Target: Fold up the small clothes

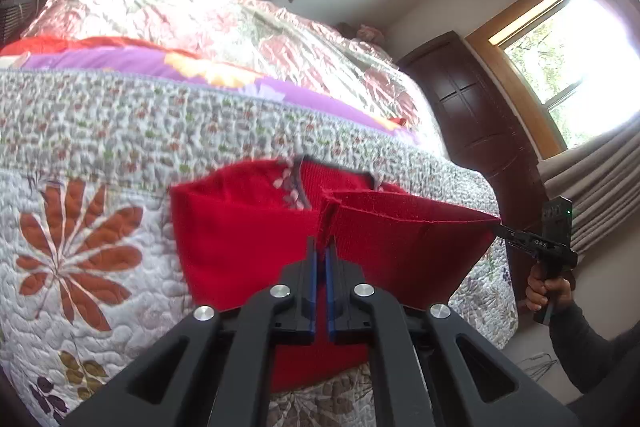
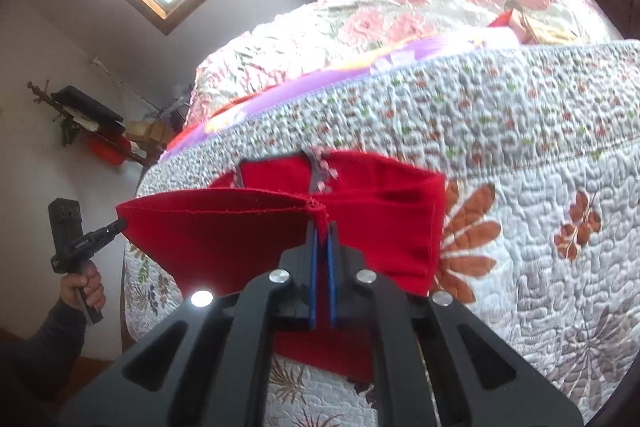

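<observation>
The left gripper (image 1: 322,247) pinches the hem of a red garment (image 1: 248,239), its blue-lined fingers (image 1: 313,267) nearly together with the cloth edge caught between the tips. In the right wrist view the right gripper (image 2: 322,231) pinches the red garment (image 2: 380,239) the same way, fingers (image 2: 314,267) pressed close on a raised fold of the hem. Each camera also shows the other gripper off to the side, gripping a far corner of the cloth: the right gripper (image 1: 496,225) with the right hand (image 1: 546,291) on its handle, the left gripper (image 2: 122,225) with the left hand (image 2: 82,287). The hem is stretched taut between the two. The rest of the garment lies spread on the quilt (image 1: 80,227) of the bed, just ahead of the fingers.
</observation>
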